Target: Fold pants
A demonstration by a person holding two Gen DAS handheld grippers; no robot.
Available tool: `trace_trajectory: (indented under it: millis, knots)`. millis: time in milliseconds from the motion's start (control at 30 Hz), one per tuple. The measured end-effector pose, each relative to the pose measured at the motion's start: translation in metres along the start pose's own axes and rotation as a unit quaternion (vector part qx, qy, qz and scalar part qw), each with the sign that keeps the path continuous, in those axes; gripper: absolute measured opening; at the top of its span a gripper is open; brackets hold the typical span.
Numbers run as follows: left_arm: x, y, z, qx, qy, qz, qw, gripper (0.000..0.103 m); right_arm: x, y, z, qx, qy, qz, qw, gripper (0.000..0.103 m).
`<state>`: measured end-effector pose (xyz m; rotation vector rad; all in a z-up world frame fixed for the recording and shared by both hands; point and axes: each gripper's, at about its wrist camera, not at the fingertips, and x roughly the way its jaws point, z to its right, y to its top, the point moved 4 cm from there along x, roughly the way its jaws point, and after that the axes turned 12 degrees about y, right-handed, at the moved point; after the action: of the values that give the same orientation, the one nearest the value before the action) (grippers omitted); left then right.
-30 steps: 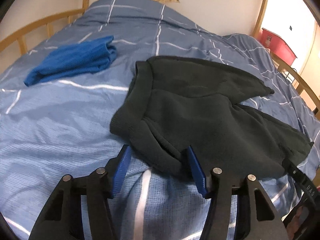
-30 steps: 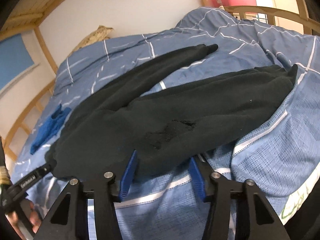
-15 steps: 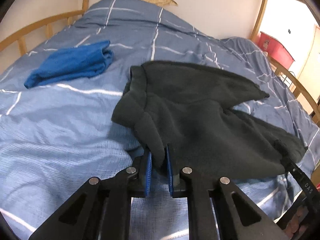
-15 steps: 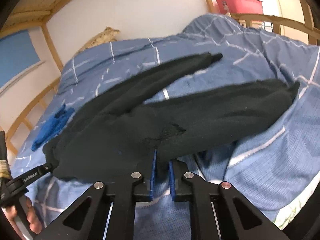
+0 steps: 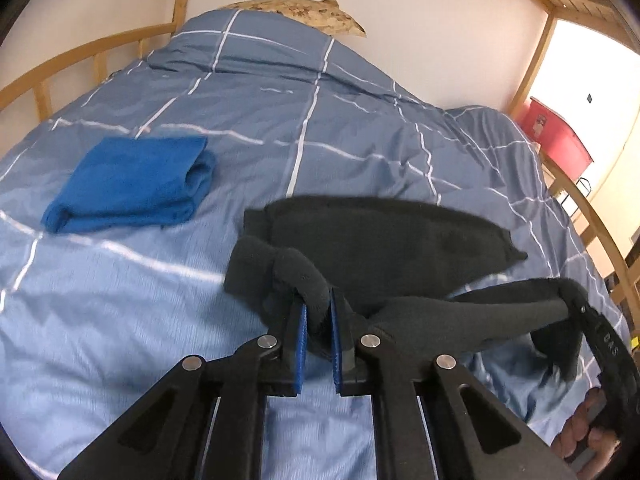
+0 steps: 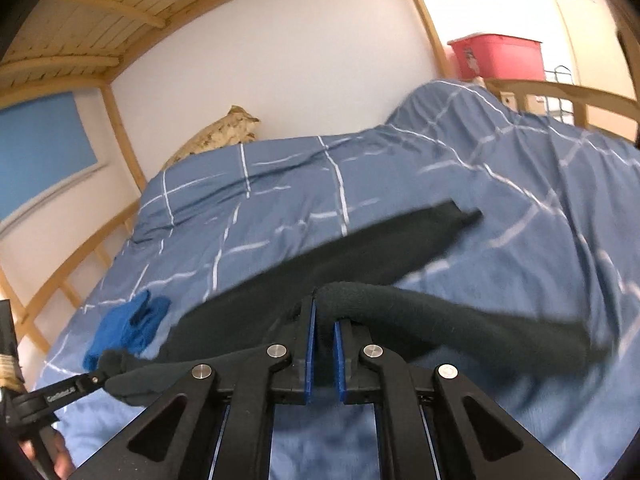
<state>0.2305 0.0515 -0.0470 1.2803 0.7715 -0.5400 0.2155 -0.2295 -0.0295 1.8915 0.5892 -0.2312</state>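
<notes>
Black fleece pants (image 5: 384,240) lie partly on the blue checked duvet (image 5: 120,312), with their near edge lifted. My left gripper (image 5: 318,304) is shut on the waistband end, which bunches between the blue pads. In the right wrist view the pants (image 6: 360,256) stretch away to the upper right. My right gripper (image 6: 323,310) is shut on a rolled fold of the near leg, which droops off to the right. Each gripper also shows at the edge of the other's view, the right one (image 5: 576,308) and the left one (image 6: 102,376), both holding cloth.
A folded blue garment (image 5: 132,184) lies on the duvet to the left. A patterned pillow (image 5: 304,10) sits at the head by the wall. Wooden rails (image 5: 592,216) border the bed. A red bin (image 6: 496,58) stands beyond the far rail.
Both grippers closed on the near edge of the pants, then rose, lifting that edge off the duvet. The lifted leg now hangs between the two grippers.
</notes>
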Motion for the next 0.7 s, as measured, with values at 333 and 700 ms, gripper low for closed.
trace_trajectory:
  millis: [333, 700]
  knots:
    - [0.071, 0.077, 0.015, 0.001, 0.019, -0.056, 0.9982, 0.011, 0.111, 0.068, 0.010, -0.002, -0.003, -0.067, 0.998, 0.008]
    - [0.161, 0.105, 0.017, 0.017, 0.042, -0.110, 0.9929, 0.012, 0.226, 0.073, 0.026, -0.028, -0.030, -0.164, 0.986, 0.008]
